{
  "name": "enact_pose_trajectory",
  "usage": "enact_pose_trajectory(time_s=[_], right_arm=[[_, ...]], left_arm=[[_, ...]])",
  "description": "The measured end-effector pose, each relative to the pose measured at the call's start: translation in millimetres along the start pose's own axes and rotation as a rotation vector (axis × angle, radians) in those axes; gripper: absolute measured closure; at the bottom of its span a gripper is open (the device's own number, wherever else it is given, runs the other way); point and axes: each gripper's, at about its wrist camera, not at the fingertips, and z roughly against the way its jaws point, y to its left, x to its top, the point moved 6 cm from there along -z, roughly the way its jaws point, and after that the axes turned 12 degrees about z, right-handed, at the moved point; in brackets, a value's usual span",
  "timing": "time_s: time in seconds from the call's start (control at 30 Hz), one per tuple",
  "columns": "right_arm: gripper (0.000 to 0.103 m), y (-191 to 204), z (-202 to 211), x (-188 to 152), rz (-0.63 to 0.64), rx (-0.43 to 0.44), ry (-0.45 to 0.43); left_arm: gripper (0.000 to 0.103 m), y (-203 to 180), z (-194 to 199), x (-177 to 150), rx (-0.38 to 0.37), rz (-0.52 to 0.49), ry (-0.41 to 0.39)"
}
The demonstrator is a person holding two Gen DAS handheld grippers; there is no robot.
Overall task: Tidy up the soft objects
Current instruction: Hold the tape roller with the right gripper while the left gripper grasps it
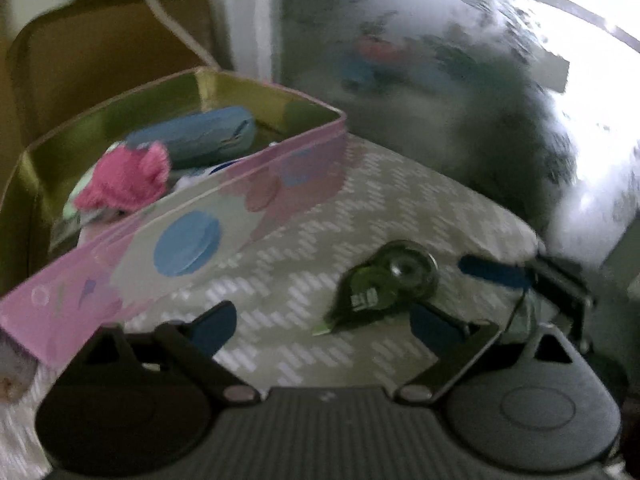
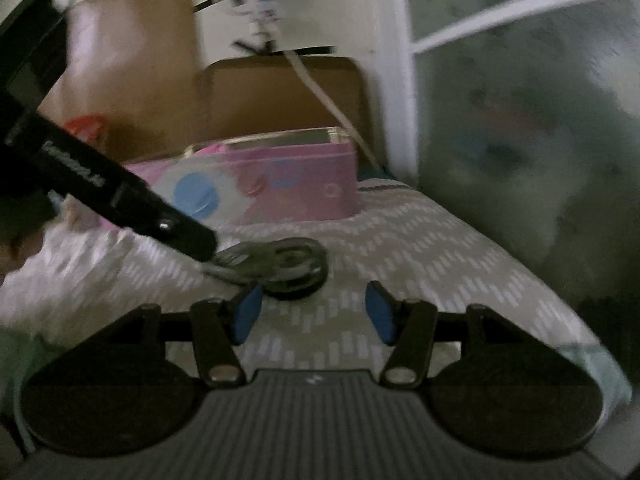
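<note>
Pink open-topped storage box (image 1: 172,240) on patterned beige cloth (image 1: 304,208), holding fluffy pink soft item (image 1: 128,178) and blue fabric pouch (image 1: 196,136), green tape dispenser (image 1: 384,284) on cloth beside box, left gripper (image 1: 324,324) jaws wide and empty, right gripper (image 2: 312,312) jaws partly apart, nothing between them, just short of dispenser.

Left tool (image 1: 326,328) agape; right tool (image 2: 312,312) seemingly half-open.

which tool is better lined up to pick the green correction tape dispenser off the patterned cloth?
Right, probably. The right tool faces the green translucent correction tape dispenser almost centred just beyond its open blue pads. In the left wrist view the left tool has the dispenser off toward one finger.
</note>
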Motion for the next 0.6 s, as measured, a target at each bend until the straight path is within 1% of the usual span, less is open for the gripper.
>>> enact_pose_trajectory(time_s=[0.07,0.1,0.17,0.27,0.33,0.37,0.43,0.47,0.6], right_arm=[[0.041,-1,-4,3,0.070,0.031,0.008],[0.039,-3,-7,5,0.101,0.060,0.016],[0.034,-7,-14,7,0.145,0.130,0.022],[0.027,-11,-22,10,0.217,0.219,0.012],[0.026,-13,-26,13,0.245,0.268,0.010],[0.026,-15,-28,14,0.250,0.296,0.013],[0.026,-17,-31,15,0.259,0.339,0.016],[0.027,-17,-31,15,0.263,0.354,0.014],[0.028,-15,-34,17,0.258,0.400,0.007]], left_arm=[[0.023,-7,-2,-1,-0.008,-0.049,0.002],[0.026,-10,-4,-1,-0.017,-0.070,0.003],[0.044,-15,-8,-1,-0.026,-0.113,0.003],[0.046,-14,-14,-1,-0.038,-0.146,0.008],[0.048,-12,-19,0,-0.059,-0.159,0.019],[0.048,-10,-23,0,-0.071,-0.160,0.030],[0.048,-9,-26,1,-0.097,-0.170,0.018],[0.049,-8,-26,2,-0.108,-0.177,0.013],[0.049,-6,-29,5,-0.109,-0.180,-0.001]])
